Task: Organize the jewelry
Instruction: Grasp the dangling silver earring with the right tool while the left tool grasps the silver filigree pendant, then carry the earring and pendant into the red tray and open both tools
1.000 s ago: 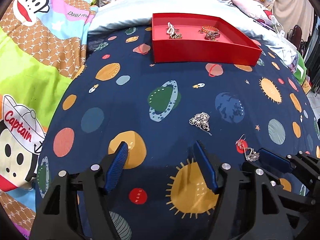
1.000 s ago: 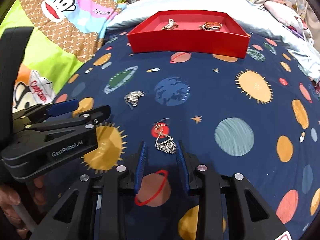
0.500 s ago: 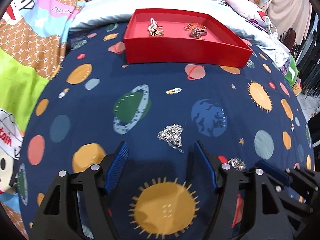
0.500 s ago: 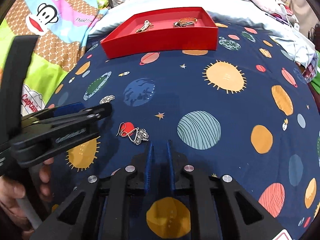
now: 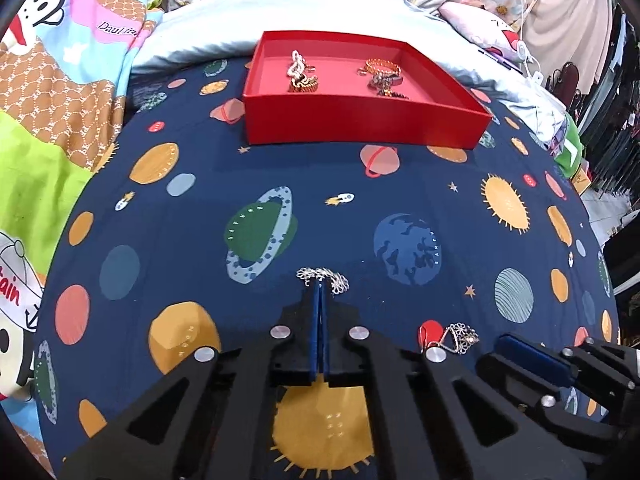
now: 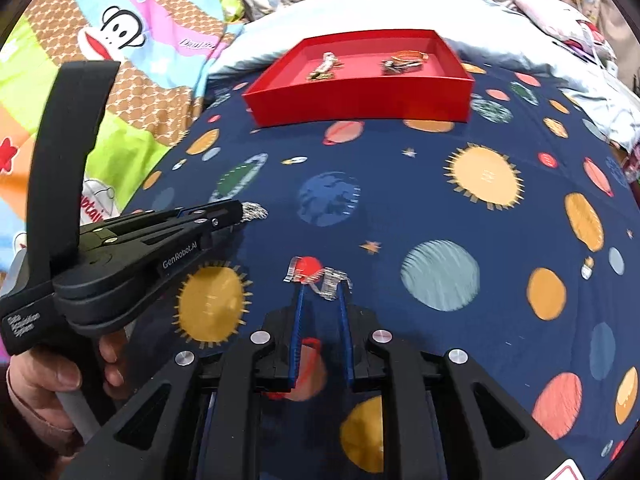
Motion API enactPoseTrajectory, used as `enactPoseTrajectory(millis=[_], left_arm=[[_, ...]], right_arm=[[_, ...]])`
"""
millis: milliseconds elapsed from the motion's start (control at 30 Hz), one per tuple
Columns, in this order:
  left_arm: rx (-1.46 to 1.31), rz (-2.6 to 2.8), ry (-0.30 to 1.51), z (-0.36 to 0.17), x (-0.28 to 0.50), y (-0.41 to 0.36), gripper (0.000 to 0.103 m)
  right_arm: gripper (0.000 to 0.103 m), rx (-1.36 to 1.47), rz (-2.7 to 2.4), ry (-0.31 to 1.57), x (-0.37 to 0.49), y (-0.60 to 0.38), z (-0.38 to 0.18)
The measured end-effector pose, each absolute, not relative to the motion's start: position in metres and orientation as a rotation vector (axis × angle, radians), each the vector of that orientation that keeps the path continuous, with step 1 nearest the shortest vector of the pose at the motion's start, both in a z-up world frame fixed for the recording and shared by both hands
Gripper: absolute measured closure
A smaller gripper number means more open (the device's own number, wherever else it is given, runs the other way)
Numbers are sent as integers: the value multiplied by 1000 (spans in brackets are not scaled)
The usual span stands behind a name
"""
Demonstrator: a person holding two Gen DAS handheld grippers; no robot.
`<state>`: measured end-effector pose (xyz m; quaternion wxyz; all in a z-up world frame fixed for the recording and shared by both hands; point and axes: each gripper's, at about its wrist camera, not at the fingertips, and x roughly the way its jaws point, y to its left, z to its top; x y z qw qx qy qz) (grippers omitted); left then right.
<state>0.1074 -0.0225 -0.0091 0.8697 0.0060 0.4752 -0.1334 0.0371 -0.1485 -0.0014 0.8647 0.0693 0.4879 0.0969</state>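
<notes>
My left gripper (image 5: 319, 286) is shut on a silver chain piece (image 5: 325, 278) that lies on the navy planet-print cloth (image 5: 320, 184). It shows from the side in the right wrist view (image 6: 240, 214), with the chain (image 6: 255, 211) at its tip. My right gripper (image 6: 320, 290) is narrowly open, its fingertips either side of a second silver piece (image 6: 329, 278) beside a red dot. That piece also shows in the left wrist view (image 5: 460, 334). A red tray (image 5: 360, 124) at the far side holds several jewelry pieces (image 5: 301, 76).
Cartoon-print bedding (image 5: 60, 92) lies to the left and a pale blue pillow (image 5: 248, 24) lies behind the tray. Clutter and a green item (image 5: 570, 148) sit off the right edge. The person's hand (image 6: 48, 384) holds the left gripper's handle.
My left gripper has moved forward and shut on the silver chain piece. My right gripper has opened slightly and moved up to the second silver piece, fingertips now around it.
</notes>
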Motion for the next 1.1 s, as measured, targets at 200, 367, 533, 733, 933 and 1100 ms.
enactPoseTrajectory(millis=[200,367,533,733,933,1100], left_arm=[[-7,-272,985,-1,100,-6,103],[-24,-268,983,3,97,4,103],[-29,-268,988,2,95,7,103],[-29,-278,991,2,94,4,103],[-35,-293,982,7,91,3,103],[-41,-311,968,18,88,2,103]], right_arm=[[88,120,242,1039,47,-128,-9],[88,111,242,1043,56,-122,-14],[89,108,235,1051,61,-122,-19],[101,114,222,1055,62,-127,-22],[103,150,209,1037,60,-139,-15],[103,180,200,996,55,-151,3]])
